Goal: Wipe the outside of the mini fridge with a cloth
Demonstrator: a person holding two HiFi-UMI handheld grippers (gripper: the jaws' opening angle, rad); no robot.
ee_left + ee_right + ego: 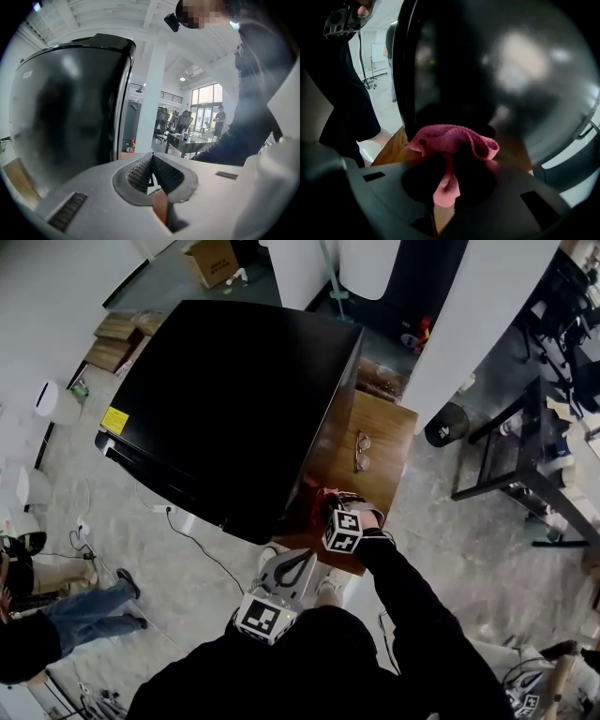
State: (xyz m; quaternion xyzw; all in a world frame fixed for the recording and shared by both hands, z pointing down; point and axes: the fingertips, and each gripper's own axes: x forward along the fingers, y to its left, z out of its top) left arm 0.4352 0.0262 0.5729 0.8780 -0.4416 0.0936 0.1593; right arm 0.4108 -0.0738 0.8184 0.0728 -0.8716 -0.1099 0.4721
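The cloth (452,143), pink and bunched, sits against the glossy black side of the mini fridge (497,70), low down and close to its near corner. In the head view it shows as a red patch where the fridge's right wall meets the wooden table (384,432) that carries it. The right gripper (443,172) has its jaws clamped on the cloth: a fold hangs down between them and the rest billows out past the tips toward the fridge wall.

The fridge stands on the left part of the table, with its flat black top facing the head camera. A yellow label (114,420) sits on its far left edge. A pair of glasses (362,451) lies on the bare wood to the right of the fridge, well apart from the cloth.

The left gripper (151,171) hangs nearer the person's body, below and to the left of the right one and clear of the fridge. Its ribbed jaws are closed tip to tip with nothing between them.

Farther out, a black cable (202,549) trails over the floor on the left, and a person in jeans (66,610) is at the near left. A cardboard box (211,261) lies at the far side, and a black desk (525,446) stands on the right.
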